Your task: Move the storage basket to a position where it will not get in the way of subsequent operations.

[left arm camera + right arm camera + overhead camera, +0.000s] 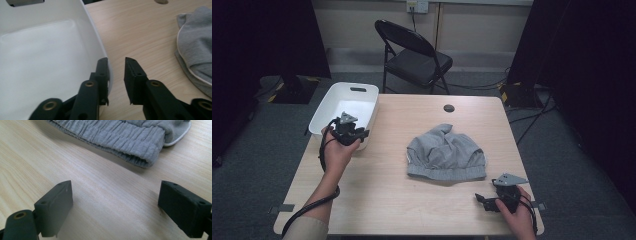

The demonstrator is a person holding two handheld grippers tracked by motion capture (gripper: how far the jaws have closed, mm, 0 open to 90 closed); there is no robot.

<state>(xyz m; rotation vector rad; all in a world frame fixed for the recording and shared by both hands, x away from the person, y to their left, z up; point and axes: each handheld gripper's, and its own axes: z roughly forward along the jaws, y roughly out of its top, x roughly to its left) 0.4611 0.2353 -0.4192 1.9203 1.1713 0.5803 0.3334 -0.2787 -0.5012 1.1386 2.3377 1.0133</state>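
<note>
At about ten o'clock on the worktop [377,195], a white bin [324,112] sits at the far-left corner, its near-right wall beside the left gripper [361,134], which a hand holds from below with a cable looping down along the forearm. In the left gripper view the jaws stand a little apart with nothing pressed between them: the left jaw lies against the outside of the bin's white wall [96,40], while the right jaw hangs over bare wood, so the rim is beside the gap and not in it. The inside of the bin shows plain and white there. Toward the centre of the worktop, at roughly one o'clock from the middle, a grey garment [447,155] lies loosely folded, its elastic ribbed hem turned toward the near edge and a thin white trim showing at one side. A dark round grommet [449,108] sits in the wood beyond it at twelve o'clock. At about five o'clock, near the front-right corner, the right gripper [482,200] rests low in the other hand, pointing left. In the right gripper view its jaws are spread wide over bare wood, holding nothing, with the garment's hem [120,137] just ahead and apart from them.
</note>
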